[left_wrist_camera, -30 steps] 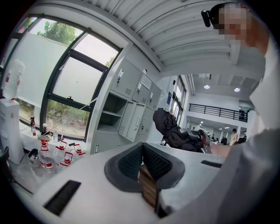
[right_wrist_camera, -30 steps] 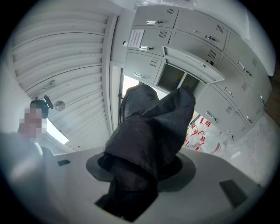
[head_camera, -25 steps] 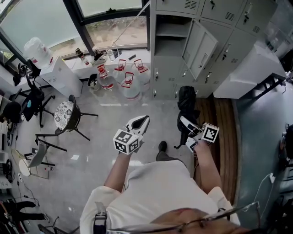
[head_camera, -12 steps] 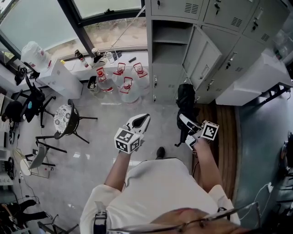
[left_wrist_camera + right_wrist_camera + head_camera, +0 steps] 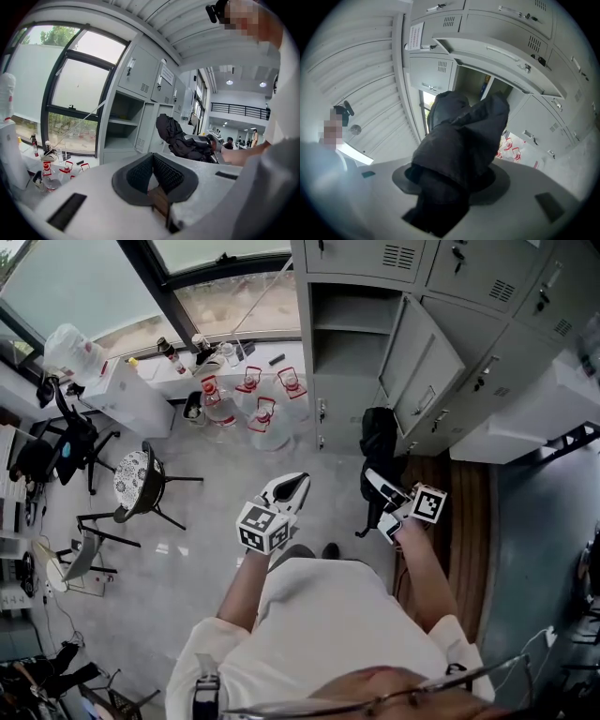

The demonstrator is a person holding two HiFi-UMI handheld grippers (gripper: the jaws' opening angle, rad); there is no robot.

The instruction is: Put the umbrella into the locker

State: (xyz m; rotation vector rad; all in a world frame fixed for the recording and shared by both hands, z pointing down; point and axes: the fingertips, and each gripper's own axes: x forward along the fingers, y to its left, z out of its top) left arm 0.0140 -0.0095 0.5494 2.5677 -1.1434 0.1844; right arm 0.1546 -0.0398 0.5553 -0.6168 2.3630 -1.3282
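Close to us, our left hand-held gripper (image 5: 296, 482) is clenched tight. Its two jaws press together and there is nothing between them. It seems to have no job right now.

Our right hand-held gripper (image 5: 382, 509) is grasping the black umbrella (image 5: 379, 446). The umbrella is folded up. Its soft black cloth bulges out past the jaws and points toward the lockers. So the first part looks done: we have the umbrella in our grip, up off the floor (image 5: 216, 474).

A bit farther on stands the locker (image 5: 349, 343). Its door (image 5: 427, 367) is swung wide open to the right, and we can see a shelf (image 5: 352, 326) inside. Nothing seems to block the way in. The umbrella is near the locker but not in it yet. It hangs in the air in front of the open door, with some floor between us and the locker.

So we think we are about halfway. What is left is to bring the umbrella up to the opening, slide it inside, let go of it and pull the right hand-held gripper back out.

Farther off to the left, big water jugs (image 5: 267, 413) stand on the floor beside the locker, under the window (image 5: 234, 296). They look out of our way.
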